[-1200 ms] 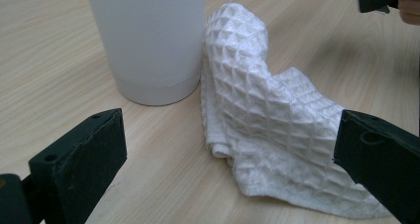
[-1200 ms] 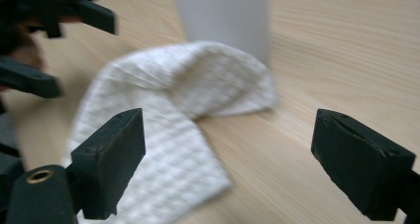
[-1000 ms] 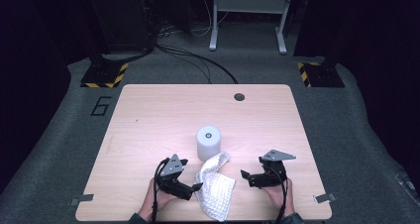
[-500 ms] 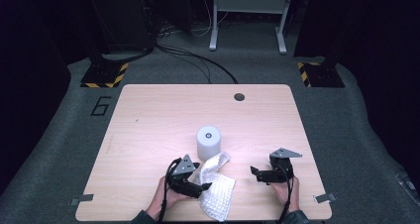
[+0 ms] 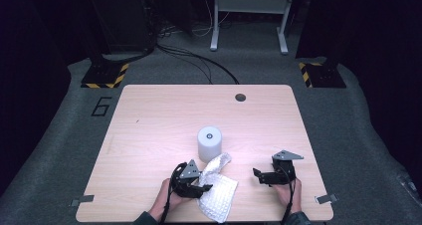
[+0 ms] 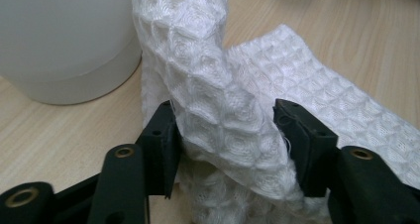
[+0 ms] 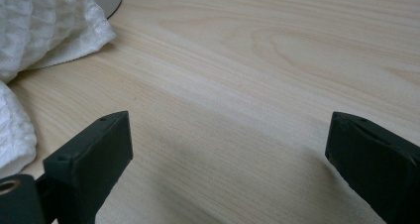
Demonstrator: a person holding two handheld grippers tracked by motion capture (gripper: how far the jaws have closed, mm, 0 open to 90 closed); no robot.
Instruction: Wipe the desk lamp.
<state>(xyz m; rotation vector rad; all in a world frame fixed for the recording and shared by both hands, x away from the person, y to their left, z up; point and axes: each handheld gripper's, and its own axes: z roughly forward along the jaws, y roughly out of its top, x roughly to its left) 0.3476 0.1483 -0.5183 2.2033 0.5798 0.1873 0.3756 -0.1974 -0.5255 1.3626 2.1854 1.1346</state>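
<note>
My left gripper (image 6: 225, 130) pinches a raised fold of white waffle-weave cloth (image 6: 218, 80) beside the smooth white cylinder (image 6: 59, 35). My right gripper (image 7: 228, 149) gapes wide over pale woodgrain table (image 7: 257, 60).

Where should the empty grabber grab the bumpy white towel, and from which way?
Probably the loose corner of the towel lying flat beside the white container, coming in low across the bare table from the right. The right gripper stands open there, apart from the cloth. The left gripper already has its jaws around the bunched fold, so that end is taken.
</note>
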